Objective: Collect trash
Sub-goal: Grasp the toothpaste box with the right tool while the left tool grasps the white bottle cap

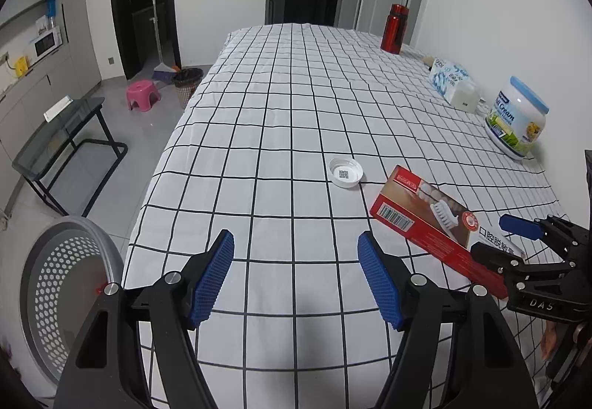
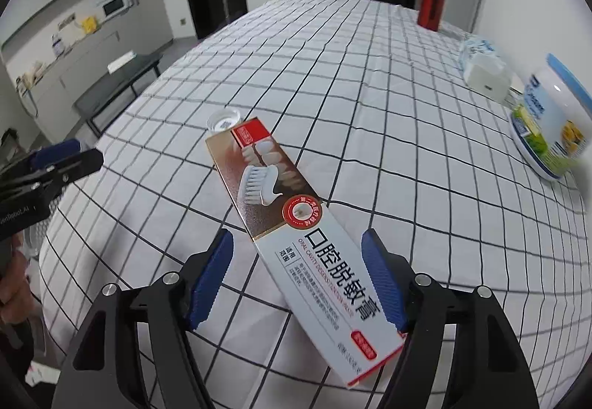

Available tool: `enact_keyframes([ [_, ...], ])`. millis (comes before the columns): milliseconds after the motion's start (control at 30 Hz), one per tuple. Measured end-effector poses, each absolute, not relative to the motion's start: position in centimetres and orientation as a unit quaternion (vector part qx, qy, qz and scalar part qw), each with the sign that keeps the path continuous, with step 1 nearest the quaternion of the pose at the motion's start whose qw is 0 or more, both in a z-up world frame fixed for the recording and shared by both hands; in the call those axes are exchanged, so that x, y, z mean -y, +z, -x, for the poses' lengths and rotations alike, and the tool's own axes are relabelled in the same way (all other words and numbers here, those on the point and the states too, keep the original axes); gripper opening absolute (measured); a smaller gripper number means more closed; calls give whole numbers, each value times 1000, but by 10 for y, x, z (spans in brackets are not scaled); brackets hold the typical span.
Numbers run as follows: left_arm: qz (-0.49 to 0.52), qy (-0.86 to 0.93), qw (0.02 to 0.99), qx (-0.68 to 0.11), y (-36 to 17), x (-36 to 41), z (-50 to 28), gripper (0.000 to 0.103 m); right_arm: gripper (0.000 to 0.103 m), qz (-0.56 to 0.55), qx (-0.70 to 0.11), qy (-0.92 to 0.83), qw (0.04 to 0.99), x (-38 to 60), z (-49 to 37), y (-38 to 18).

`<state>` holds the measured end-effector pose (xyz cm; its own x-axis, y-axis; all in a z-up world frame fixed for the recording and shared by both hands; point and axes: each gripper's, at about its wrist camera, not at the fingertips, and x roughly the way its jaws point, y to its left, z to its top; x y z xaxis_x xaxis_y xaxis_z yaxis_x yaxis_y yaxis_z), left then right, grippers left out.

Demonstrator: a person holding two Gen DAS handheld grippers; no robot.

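A red and white toothpaste box lies flat on the checked tablecloth. My right gripper is open, its blue pads on either side of the box's near end, not touching it. In the left wrist view the box lies at the right with the right gripper around its end. A white bottle cap lies upside down just beyond the box, also seen in the right wrist view. My left gripper is open and empty above the cloth near the table's front edge.
A grey perforated bin stands on the floor left of the table. A cream jar, a tissue pack and a red flask stand along the right wall. A dark side table, pink stool and wicker basket are on the floor.
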<state>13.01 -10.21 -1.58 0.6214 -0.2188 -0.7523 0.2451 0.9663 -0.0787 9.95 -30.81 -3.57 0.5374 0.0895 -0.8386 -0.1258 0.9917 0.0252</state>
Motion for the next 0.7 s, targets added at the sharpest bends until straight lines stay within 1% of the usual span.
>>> enact_keyframes([
  [433,-29,-119,899,-420,-17,111,-147,68,70,57,-522,101,845,293,-132,-62],
  [533,-32,-118,900,-419,-17,114,-149,68,70,50,-531,101,840,291,-137,-69],
  [600,-34,-118,900,-419,-18,115,-149,68,66,43,-534,101,838,291,-140,-72],
  [700,-37,-119,899,-420,-19,116,-151,68,56,37,-533,106,839,287,-141,-73],
])
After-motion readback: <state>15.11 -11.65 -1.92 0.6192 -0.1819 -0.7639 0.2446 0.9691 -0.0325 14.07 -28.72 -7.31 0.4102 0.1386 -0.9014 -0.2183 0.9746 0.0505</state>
